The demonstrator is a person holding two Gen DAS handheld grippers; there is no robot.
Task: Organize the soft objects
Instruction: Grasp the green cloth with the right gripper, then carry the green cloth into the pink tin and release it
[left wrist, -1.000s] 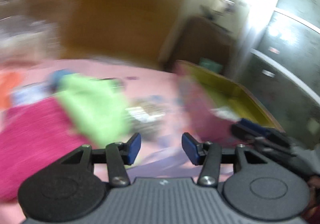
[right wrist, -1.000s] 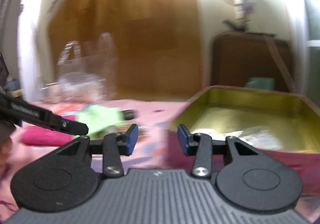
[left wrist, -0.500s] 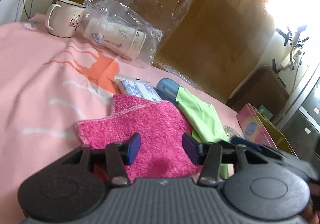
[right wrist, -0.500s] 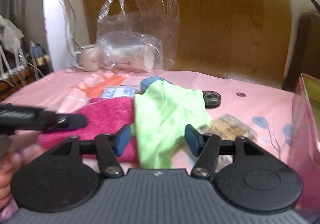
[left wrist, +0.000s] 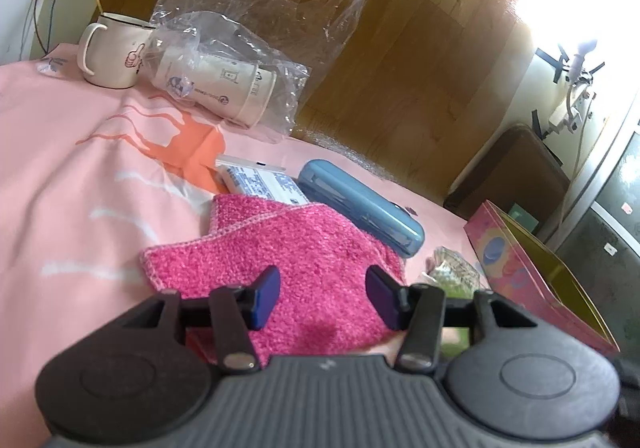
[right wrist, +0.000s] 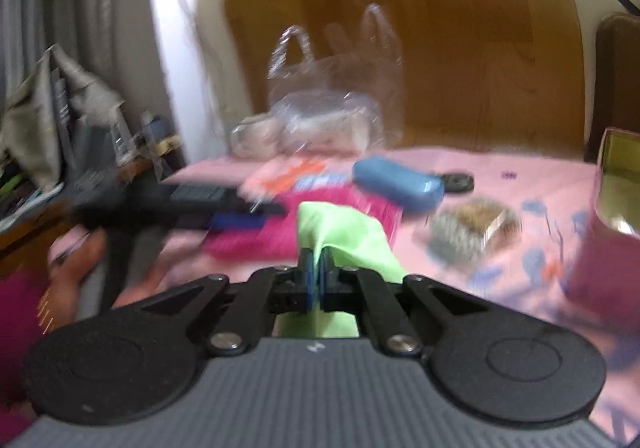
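A fuzzy magenta cloth (left wrist: 304, 268) lies on the pink bedsheet (left wrist: 80, 167). My left gripper (left wrist: 322, 296) is open and hovers just above the cloth's near part. In the right wrist view my right gripper (right wrist: 317, 274) is shut on a light green cloth (right wrist: 344, 228) and holds it lifted over the magenta cloth (right wrist: 280, 236). The left gripper (right wrist: 236, 217) shows there as a dark blur at the left. The open pink tin box (left wrist: 532, 276) stands at the right, with its gold inside in the right wrist view (right wrist: 620, 175).
A blue glasses case (left wrist: 360, 203), a white packet (left wrist: 260, 179), a clear plastic bag with a paper cup (left wrist: 240, 59) and a mug (left wrist: 112, 51) lie beyond the cloths. A small wrapped block (right wrist: 476, 228) and a black disc (right wrist: 458, 180) lie near the box. A wooden headboard stands behind.
My right gripper has shut on the green cloth and lifted it off the magenta cloth. The left gripper stays open over the magenta cloth, hardly moved in the last half second.
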